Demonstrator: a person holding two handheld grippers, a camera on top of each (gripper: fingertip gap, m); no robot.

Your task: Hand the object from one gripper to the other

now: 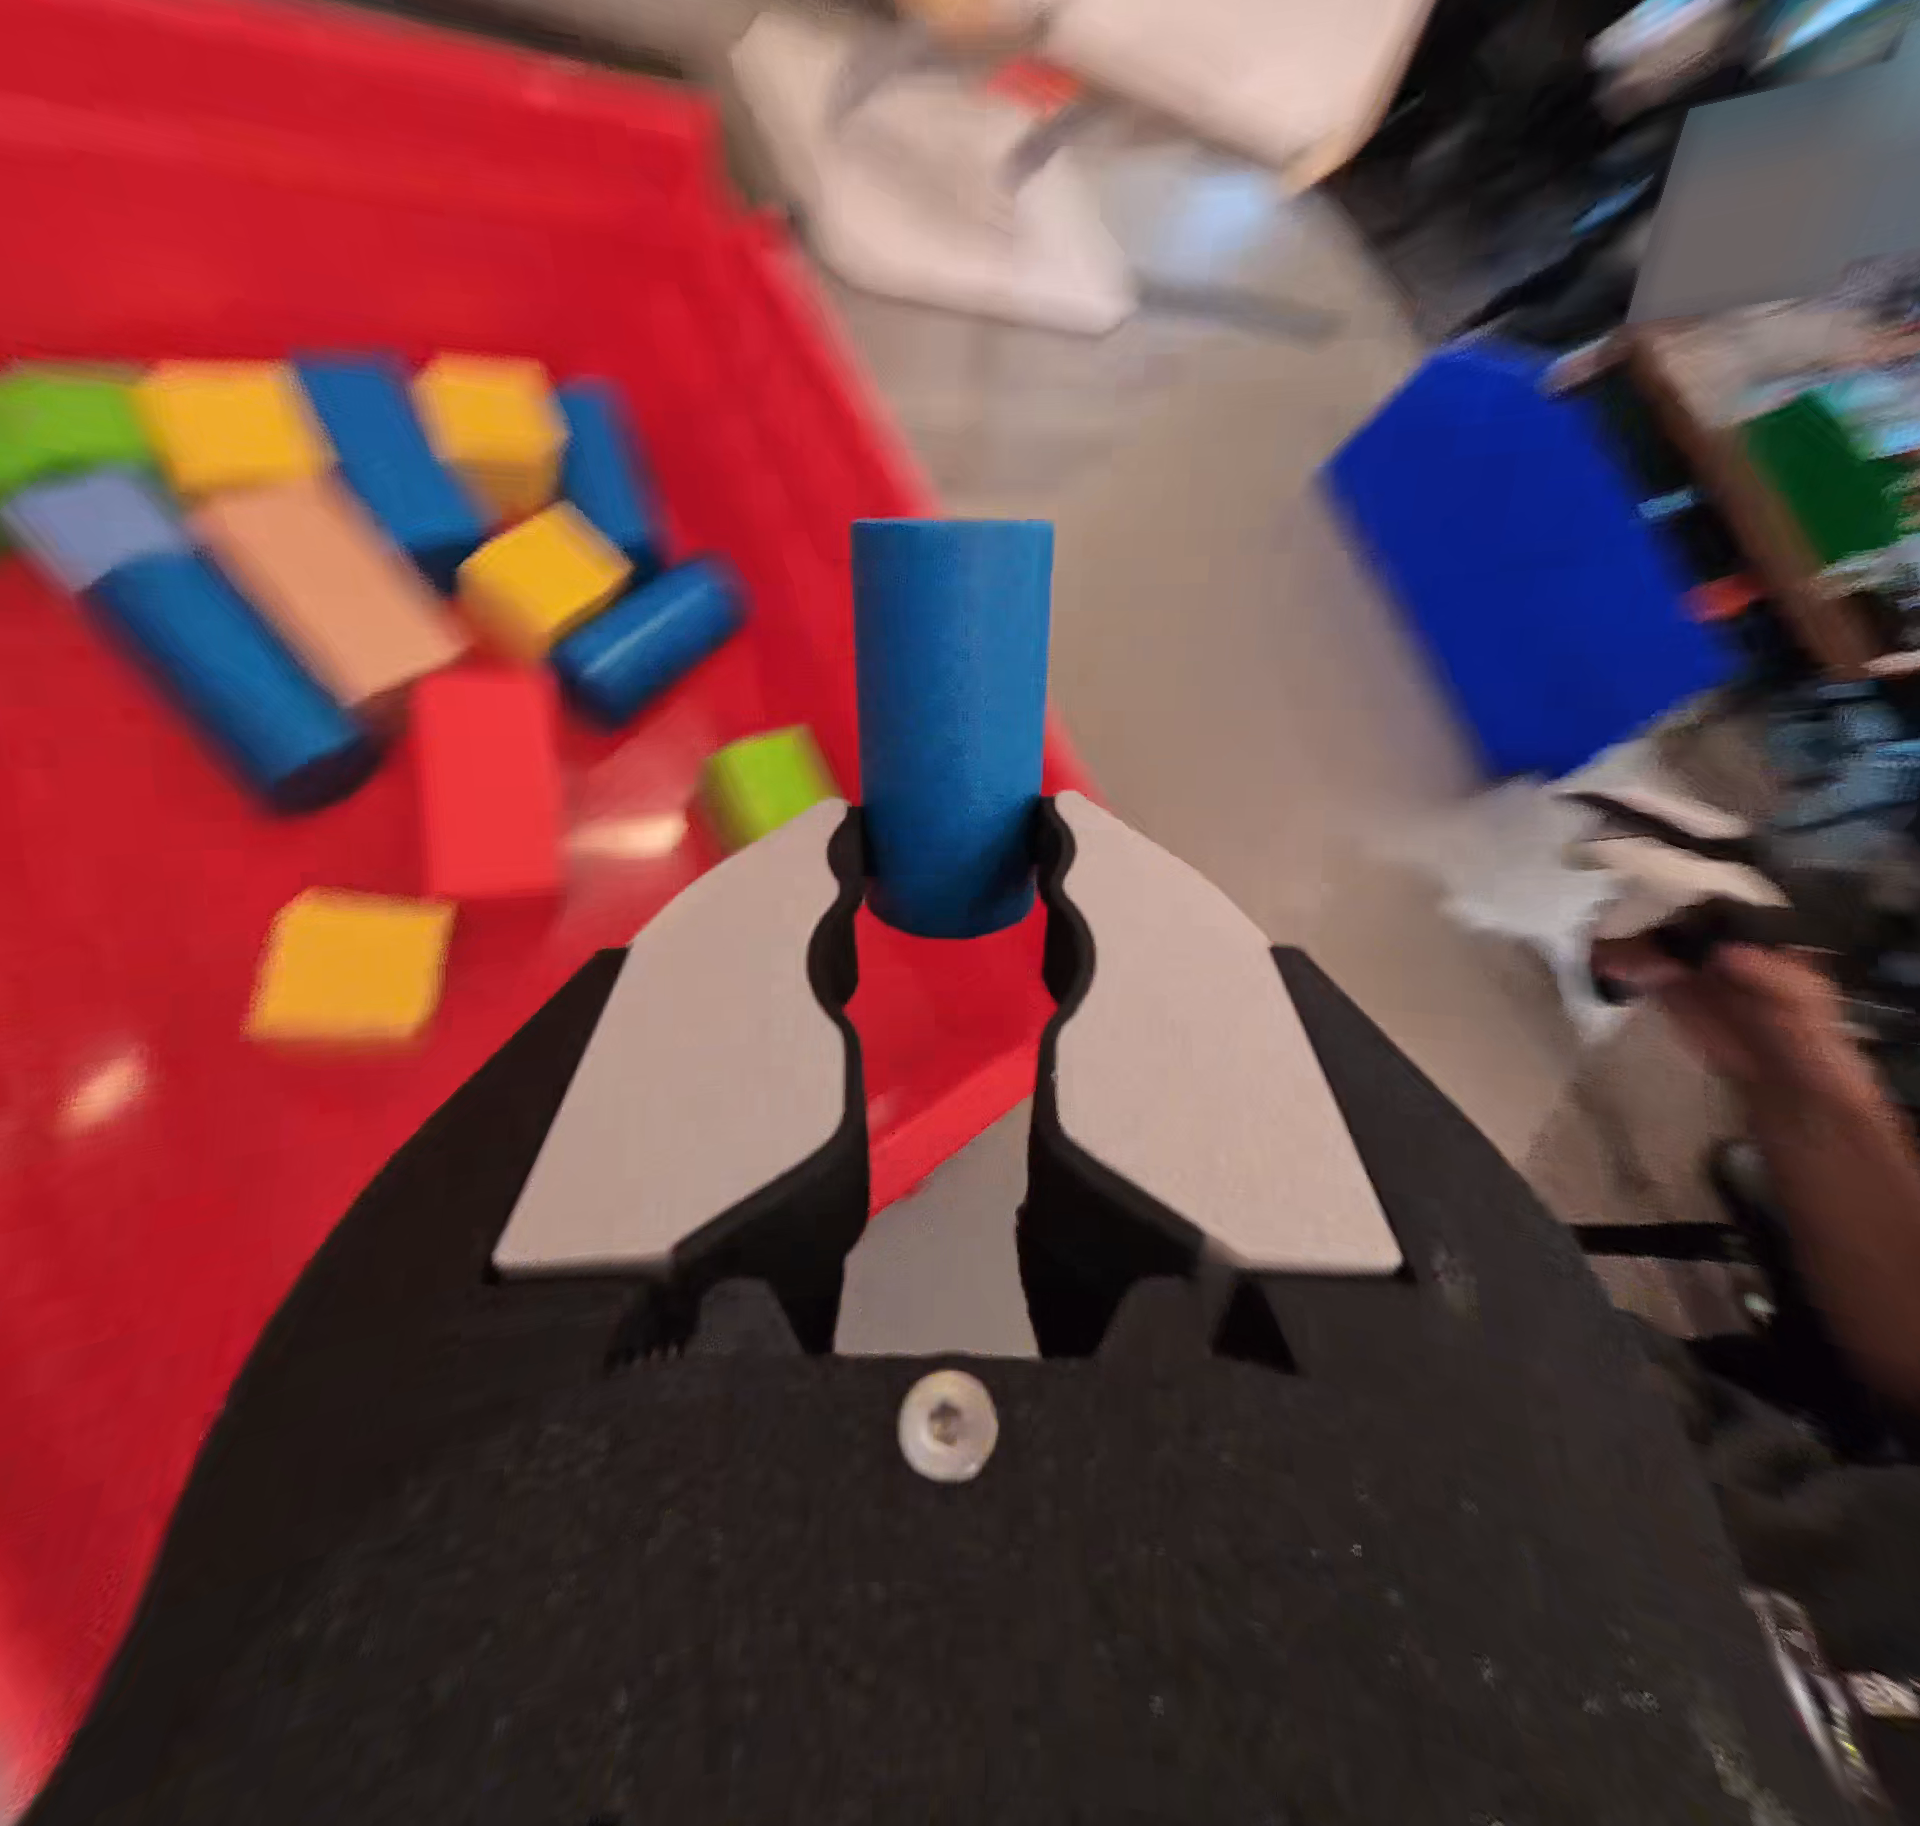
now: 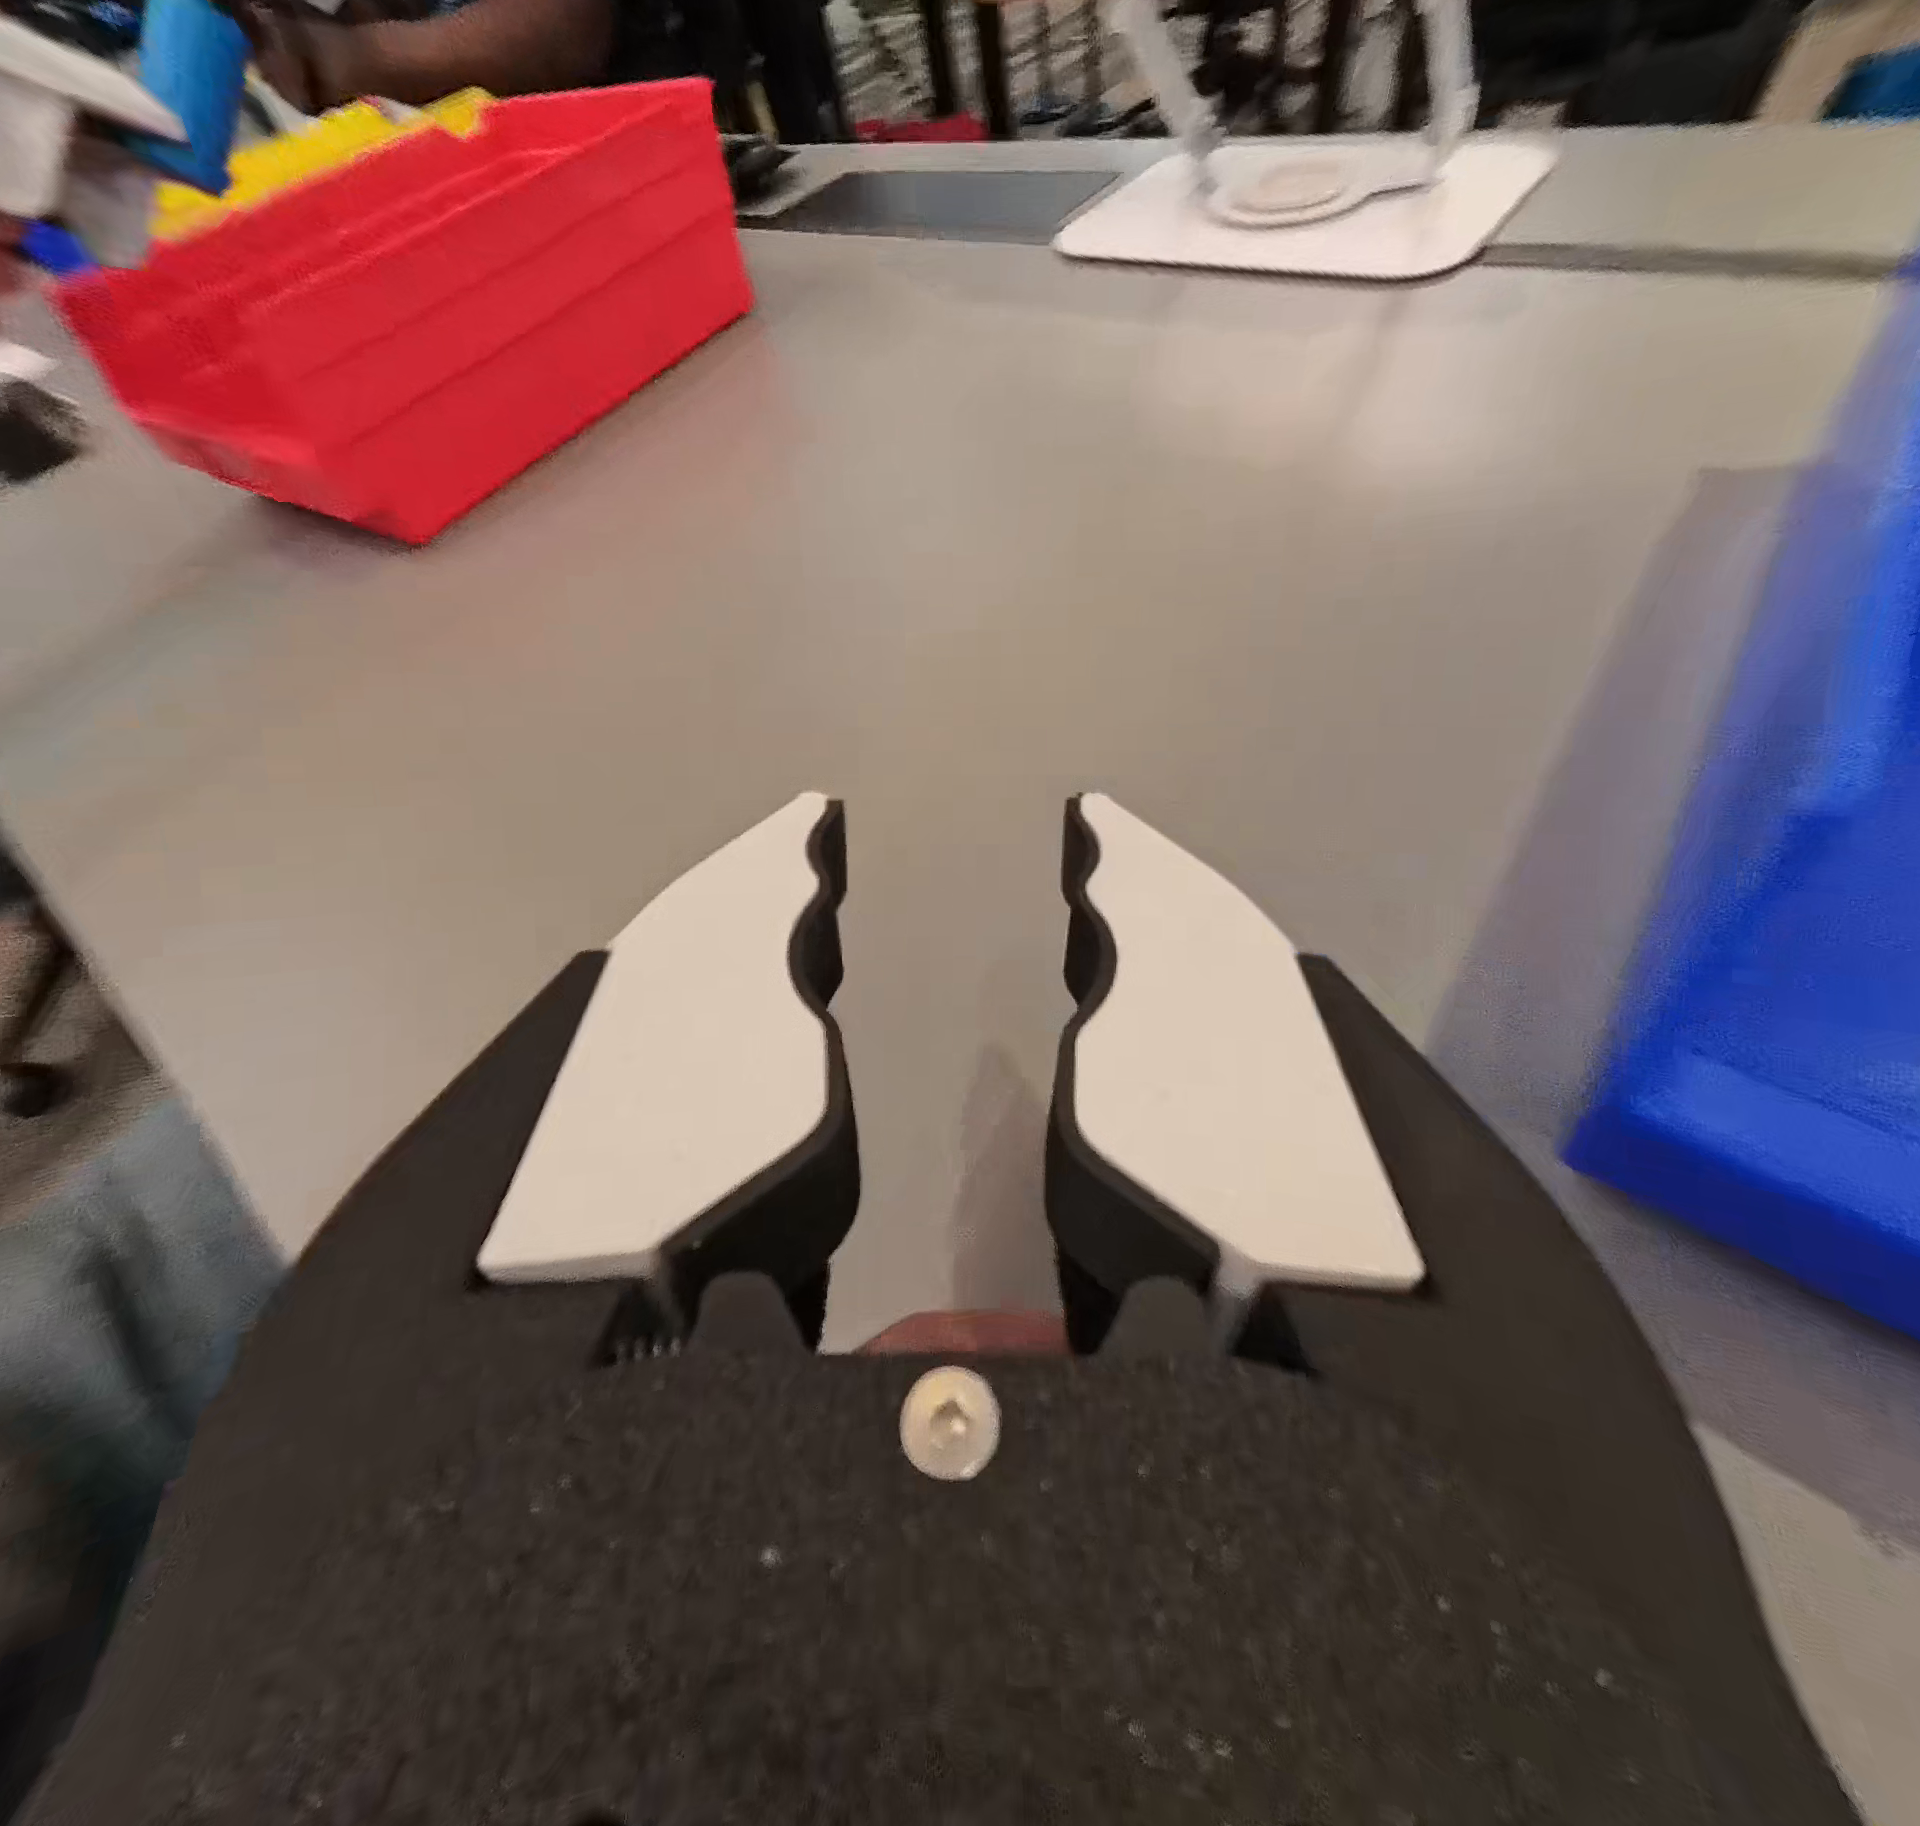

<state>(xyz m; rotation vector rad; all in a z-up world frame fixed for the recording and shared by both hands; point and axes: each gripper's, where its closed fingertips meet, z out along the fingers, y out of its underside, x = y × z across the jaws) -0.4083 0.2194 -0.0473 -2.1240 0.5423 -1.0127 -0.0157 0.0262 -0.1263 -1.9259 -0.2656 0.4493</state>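
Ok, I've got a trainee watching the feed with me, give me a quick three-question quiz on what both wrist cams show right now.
1. True or false: the left gripper is clamped on the lower end of a blue cylinder.
2. Multiple choice: what lies between the fingers of the right gripper? A) a yellow cube B) nothing, only grey table behind C) the blue cylinder
3. Fill in: the loose blocks in the left wrist view lie in a ____ bin.

Key
1. True; its upper part sticks out beyond the fingertips.
2. B; the jaws stand apart.
3. Red.
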